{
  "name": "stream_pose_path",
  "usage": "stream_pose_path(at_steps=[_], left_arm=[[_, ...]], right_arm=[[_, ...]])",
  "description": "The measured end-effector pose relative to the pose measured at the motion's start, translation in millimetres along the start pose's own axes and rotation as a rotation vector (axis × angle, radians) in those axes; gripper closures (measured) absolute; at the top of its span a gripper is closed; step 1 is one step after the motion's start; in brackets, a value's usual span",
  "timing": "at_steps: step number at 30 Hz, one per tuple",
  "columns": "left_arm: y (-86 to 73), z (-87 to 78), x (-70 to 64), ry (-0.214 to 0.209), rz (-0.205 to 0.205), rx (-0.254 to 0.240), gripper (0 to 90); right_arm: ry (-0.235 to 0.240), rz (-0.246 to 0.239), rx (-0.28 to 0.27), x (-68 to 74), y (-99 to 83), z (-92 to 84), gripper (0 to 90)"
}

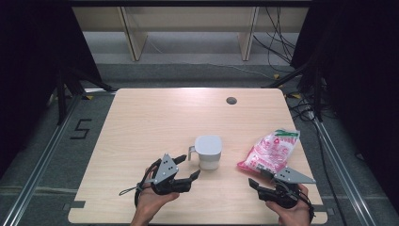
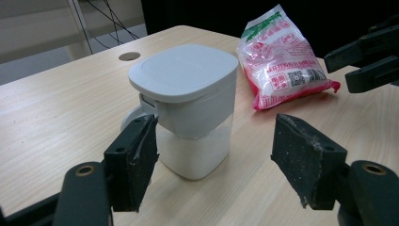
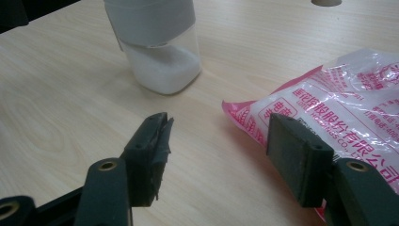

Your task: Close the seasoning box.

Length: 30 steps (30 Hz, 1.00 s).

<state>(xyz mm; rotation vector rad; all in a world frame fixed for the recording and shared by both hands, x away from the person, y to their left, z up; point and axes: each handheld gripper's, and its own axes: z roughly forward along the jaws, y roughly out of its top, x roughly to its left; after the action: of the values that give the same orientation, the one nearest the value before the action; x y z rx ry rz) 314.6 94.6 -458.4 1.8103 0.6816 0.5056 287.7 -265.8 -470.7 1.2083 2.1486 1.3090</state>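
Canister (image 2: 188, 108) sitting just ahead of left gripper (image 2: 214, 162), between its jaws standing apart, pads not touching; right gripper (image 3: 219, 155) gaping too, sugar bag (image 3: 339, 103) lying at its right jaw

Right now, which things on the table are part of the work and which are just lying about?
In the work:
- jar, lid shut, white powder inside; left gripper open in front of it
- bag, pink and white; right gripper open at its near end

Lying about:
- none on the table
- cables on the floor behind it
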Motion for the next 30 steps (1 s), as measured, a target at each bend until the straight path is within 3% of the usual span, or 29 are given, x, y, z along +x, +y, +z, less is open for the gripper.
stream_pose_path(at_steps=[2,7,8,11,18,20,21,22,26,27,29,30], left_arm=[[-3.8,-2.0,0.0,0.016,0.019,0.014,30.7],[-17.4,-0.6,-7.2,0.007,-0.004,0.017,30.1],[-19.3,-0.8,-7.3,0.016,0.003,0.025,30.1],[-24.7,-0.7,-8.9,0.016,-0.008,0.025,30.1],[-32.2,-1.2,-14.9,0.022,-0.028,0.021,30.0],[-34.1,0.8,-18.1,0.014,-0.023,0.027,29.9],[-35.5,2.9,-20.5,0.005,-0.035,0.023,29.7],[-35.9,3.3,-21.5,0.003,-0.021,0.036,29.6],[-37.9,5.1,-30.2,0.009,0.012,0.055,28.4],[-38.8,5.0,-32.6,0.005,0.028,0.064,28.3],[-42.3,6.6,-40.2,-0.023,-0.016,0.06,28.3],[-43.3,7.0,-42.5,-0.023,-0.017,0.058,28.3]], right_arm=[[0.006,-0.013,-0.009,0.2,-0.9,1.2,39.3],[0.03,-0.015,0.001,3.7,-4.7,1.6,37.7],[0.039,-0.04,-0.004,2.0,-4.9,2.2,37.3],[0.046,-0.013,0.003,6.4,-6.6,0.5,36.7],[0.068,-0.044,0.054,10.7,-12.4,0.8,36.4],[0.086,-0.044,0.056,12.9,-15.0,1.4,36.3],[0.085,-0.021,0.071,15.4,-16.3,0.2,36.1],[0.085,-0.052,0.068,13.8,-16.9,0.6,36.1],[0.081,-0.019,0.098,17.2,-20.1,-3.9,35.7],[0.087,-0.047,0.081,15.0,-21.0,-2.6,35.6],[0.072,-0.031,0.103,17.9,-22.5,-4.5,35.4],[0.09,-0.024,0.097,18.8,-23.6,-5.1,35.3]])
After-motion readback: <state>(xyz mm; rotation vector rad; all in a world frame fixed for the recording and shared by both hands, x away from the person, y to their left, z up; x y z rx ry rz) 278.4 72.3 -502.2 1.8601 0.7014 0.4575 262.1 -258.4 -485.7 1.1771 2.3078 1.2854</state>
